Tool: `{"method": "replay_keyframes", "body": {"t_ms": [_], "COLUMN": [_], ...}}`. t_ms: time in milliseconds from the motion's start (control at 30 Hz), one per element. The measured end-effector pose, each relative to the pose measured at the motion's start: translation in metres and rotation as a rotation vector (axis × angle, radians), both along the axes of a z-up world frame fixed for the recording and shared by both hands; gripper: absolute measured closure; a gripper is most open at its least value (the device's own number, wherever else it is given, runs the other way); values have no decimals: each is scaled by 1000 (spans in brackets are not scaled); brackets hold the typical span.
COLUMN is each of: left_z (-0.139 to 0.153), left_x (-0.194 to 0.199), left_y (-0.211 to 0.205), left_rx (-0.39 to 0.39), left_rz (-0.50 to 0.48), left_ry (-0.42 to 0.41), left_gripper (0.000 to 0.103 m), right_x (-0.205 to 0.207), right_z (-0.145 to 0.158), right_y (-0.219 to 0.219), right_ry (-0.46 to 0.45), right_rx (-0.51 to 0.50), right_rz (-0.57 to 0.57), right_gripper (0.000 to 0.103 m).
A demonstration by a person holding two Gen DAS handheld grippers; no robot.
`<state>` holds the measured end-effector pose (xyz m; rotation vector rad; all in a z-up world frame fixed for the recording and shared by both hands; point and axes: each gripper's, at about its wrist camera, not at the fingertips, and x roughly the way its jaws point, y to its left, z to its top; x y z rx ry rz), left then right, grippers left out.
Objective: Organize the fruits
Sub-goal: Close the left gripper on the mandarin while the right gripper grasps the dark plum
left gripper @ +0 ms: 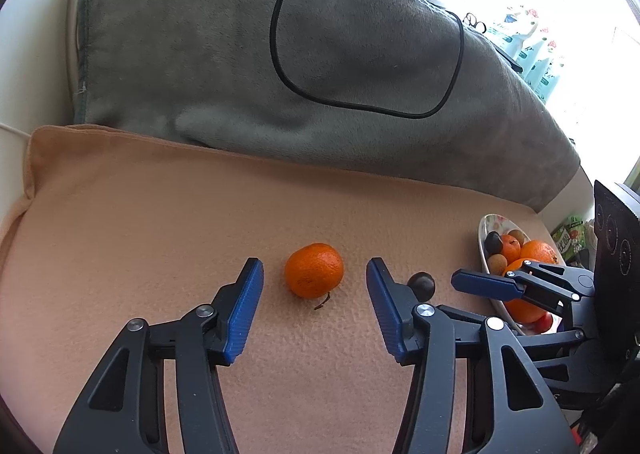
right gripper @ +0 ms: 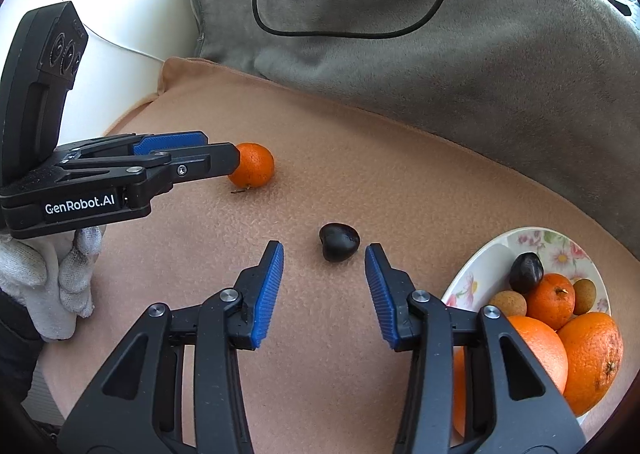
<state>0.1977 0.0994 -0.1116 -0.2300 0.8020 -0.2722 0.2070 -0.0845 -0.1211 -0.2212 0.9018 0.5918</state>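
A small orange mandarin point(left gripper: 314, 270) lies on the peach cloth point(left gripper: 160, 213). My left gripper point(left gripper: 315, 268) is open, its blue pads on either side of the mandarin without touching it. A dark brown chestnut-like fruit point(right gripper: 339, 242) lies just ahead of my right gripper point(right gripper: 324, 252), which is open and empty. The chestnut also shows in the left wrist view point(left gripper: 422, 286), and the mandarin in the right wrist view point(right gripper: 253, 165). A floral plate point(right gripper: 484, 262) at the right holds oranges, longans and another dark fruit. The left gripper shows from the side in the right wrist view point(right gripper: 224, 153).
A grey blanket-covered cushion point(left gripper: 280, 53) with a black cable point(left gripper: 276, 33) rises behind the cloth. A white surface point(right gripper: 120, 13) lies at the left. Packages point(left gripper: 532, 49) stand at the far right by a bright window. A white-gloved hand point(right gripper: 52, 278) holds the left gripper.
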Motion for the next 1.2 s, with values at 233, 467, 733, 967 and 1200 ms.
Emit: {"method": "replay_keyframes", "body": {"t_ms": [233, 467, 733, 967, 1200], "left_z": [-3, -7, -11, -14, -18], "left_x": [3, 4, 6, 11, 16], "left_y": [-2, -2, -8, -11, -13], "left_rx": [3, 0, 8, 17, 19], "left_rz": [-7, -9, -24, -30, -34], "left_ry": [4, 13, 21, 32, 52], "left_gripper": [52, 54, 55, 57, 61], "right_x": [6, 6, 9, 13, 18], "right_z": [-7, -9, -11, -15, -22], "right_y": [2, 6, 9, 10, 12], "right_ry": [6, 4, 7, 11, 20], "right_rx": [-2, -11, -15, -23, -36], "right_rz": [-6, -5, -8, -18, -23], "right_gripper": [62, 63, 64, 67, 67]}}
